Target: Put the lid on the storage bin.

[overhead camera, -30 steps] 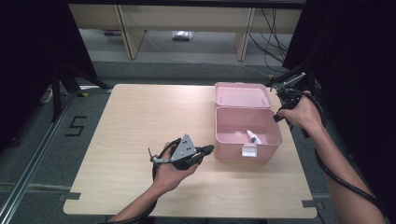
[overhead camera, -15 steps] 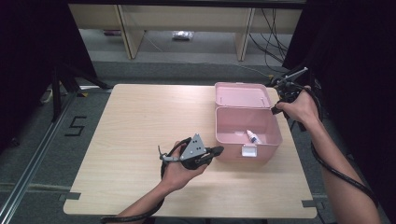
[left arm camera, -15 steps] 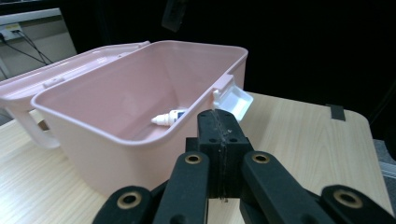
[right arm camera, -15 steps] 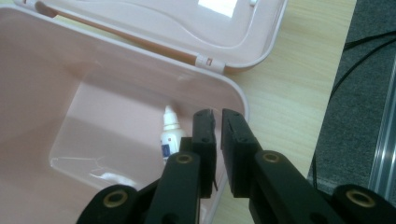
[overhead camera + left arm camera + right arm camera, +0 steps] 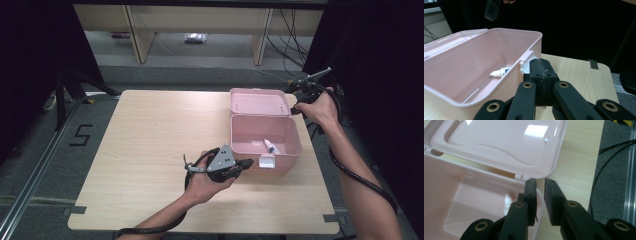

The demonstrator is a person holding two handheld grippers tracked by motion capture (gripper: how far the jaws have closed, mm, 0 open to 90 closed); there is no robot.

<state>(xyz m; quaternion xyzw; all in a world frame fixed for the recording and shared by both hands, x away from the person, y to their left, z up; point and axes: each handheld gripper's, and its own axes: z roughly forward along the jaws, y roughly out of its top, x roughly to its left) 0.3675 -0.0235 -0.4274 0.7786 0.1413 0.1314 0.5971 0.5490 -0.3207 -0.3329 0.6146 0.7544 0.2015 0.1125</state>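
Here the pink box (image 5: 265, 142) stands open on the table (image 5: 150, 130), near its right edge, lid (image 5: 259, 101) laid flat behind it. A small white tube (image 5: 270, 146) lies on the box floor. The left hand-held gripper (image 5: 246, 164) hangs just beside the box's front wall by the white latch (image 5: 267, 161), jaws pressed together on nothing. The right hand-held gripper (image 5: 539, 182) hovers over the box's back corner by the hinge; its jaws have just been opening and stand slightly apart, nothing between them.
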